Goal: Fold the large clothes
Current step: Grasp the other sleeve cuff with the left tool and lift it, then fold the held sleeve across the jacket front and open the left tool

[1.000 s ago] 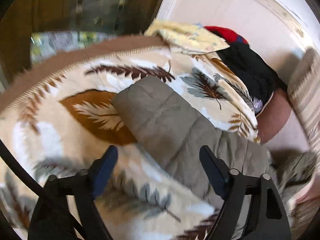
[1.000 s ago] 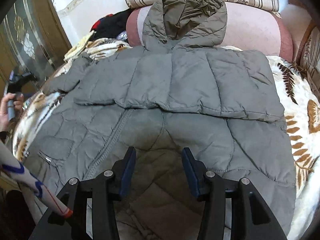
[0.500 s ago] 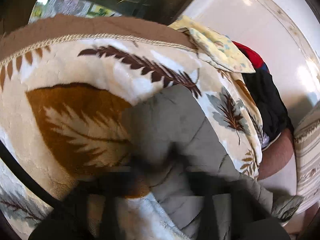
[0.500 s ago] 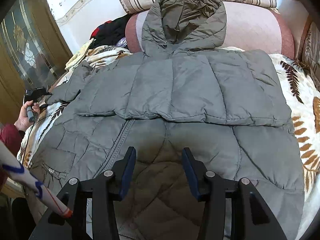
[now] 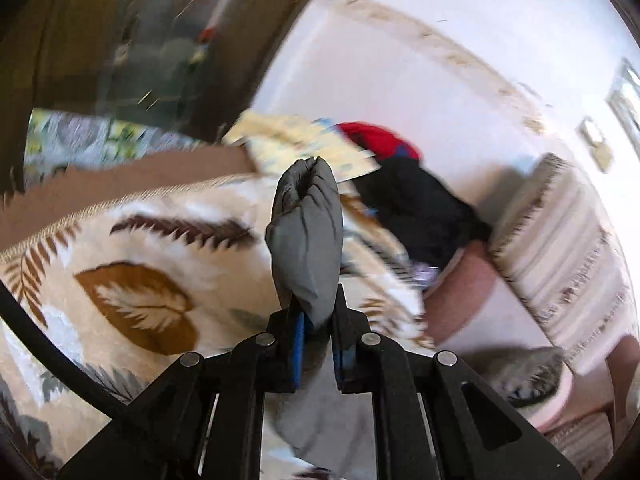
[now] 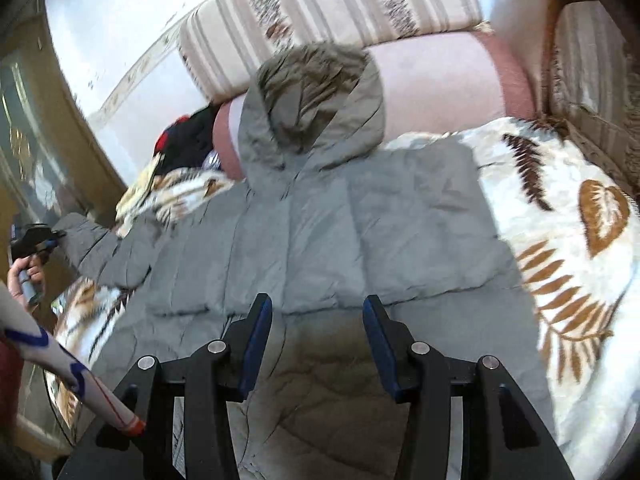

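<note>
A grey quilted hooded jacket (image 6: 360, 220) lies spread on a leaf-patterned blanket (image 6: 580, 240), its hood (image 6: 316, 104) resting against a pink cushion. My left gripper (image 5: 318, 316) is shut on the end of the jacket's sleeve (image 5: 306, 240), which stands up between the jaws above the blanket. In the right wrist view that same gripper (image 6: 50, 240) shows at the far left, held by a hand, with the sleeve (image 6: 100, 248) pulled out toward it. My right gripper (image 6: 316, 312) hovers open over the jacket's lower middle, nothing between its fingers.
A pile of black and red clothes (image 5: 412, 196) and a yellow patterned cloth (image 5: 296, 144) lie at the blanket's far corner by the white wall. Striped cushions (image 6: 328, 12) and a pink bolster (image 6: 440, 80) line the back. A dark wooden glass-fronted cabinet (image 6: 28, 128) stands at left.
The left gripper dropped onto the sleeve end, shut on it and lifted it off the blanket. The right gripper moved forward over the jacket, staying open.
</note>
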A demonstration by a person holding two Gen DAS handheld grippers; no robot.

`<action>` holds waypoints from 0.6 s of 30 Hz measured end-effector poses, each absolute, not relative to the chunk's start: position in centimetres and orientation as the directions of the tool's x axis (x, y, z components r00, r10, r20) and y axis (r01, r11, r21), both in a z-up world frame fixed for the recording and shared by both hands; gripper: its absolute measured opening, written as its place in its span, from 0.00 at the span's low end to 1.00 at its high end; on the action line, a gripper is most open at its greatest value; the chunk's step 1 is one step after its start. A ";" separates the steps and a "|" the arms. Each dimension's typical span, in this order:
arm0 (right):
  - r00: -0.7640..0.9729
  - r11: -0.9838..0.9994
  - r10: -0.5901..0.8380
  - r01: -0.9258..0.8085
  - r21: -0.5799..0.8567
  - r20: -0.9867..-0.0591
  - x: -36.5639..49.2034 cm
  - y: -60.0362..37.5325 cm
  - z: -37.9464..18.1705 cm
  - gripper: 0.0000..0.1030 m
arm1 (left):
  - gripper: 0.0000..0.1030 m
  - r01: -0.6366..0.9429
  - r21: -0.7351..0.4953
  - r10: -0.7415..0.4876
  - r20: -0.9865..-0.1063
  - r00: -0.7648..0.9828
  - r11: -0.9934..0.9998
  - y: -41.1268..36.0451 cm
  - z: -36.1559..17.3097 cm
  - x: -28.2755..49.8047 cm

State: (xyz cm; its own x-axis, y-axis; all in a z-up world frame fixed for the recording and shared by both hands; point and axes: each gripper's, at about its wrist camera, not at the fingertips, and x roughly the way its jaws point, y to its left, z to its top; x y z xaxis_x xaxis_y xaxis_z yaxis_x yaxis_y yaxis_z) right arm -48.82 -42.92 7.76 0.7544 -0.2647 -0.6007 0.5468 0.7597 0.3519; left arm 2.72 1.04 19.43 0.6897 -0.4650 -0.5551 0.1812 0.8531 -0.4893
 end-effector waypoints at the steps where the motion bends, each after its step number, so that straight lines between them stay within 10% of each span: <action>1: 0.759 0.752 -0.279 0.553 0.358 -0.588 -49.3 -43.2 8.1 0.51 | 0.10 0.208 -0.478 -0.473 -0.542 0.695 0.854 0.1 21.1 1.7; 18: 0.770 0.588 -0.459 0.637 0.499 -0.443 -57.6 -48.9 11.6 0.51 | 0.11 0.621 -0.354 -0.705 -0.487 0.516 0.699 -19.7 30.4 -19.2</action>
State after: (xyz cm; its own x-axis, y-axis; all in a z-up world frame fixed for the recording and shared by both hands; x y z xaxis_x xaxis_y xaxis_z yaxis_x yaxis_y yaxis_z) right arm -57.55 -48.89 11.59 0.7701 -0.4593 -0.4427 0.6371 0.5876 0.4988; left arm -19.17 -19.70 30.40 0.5160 -0.7049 -0.4866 0.6211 0.6992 -0.3541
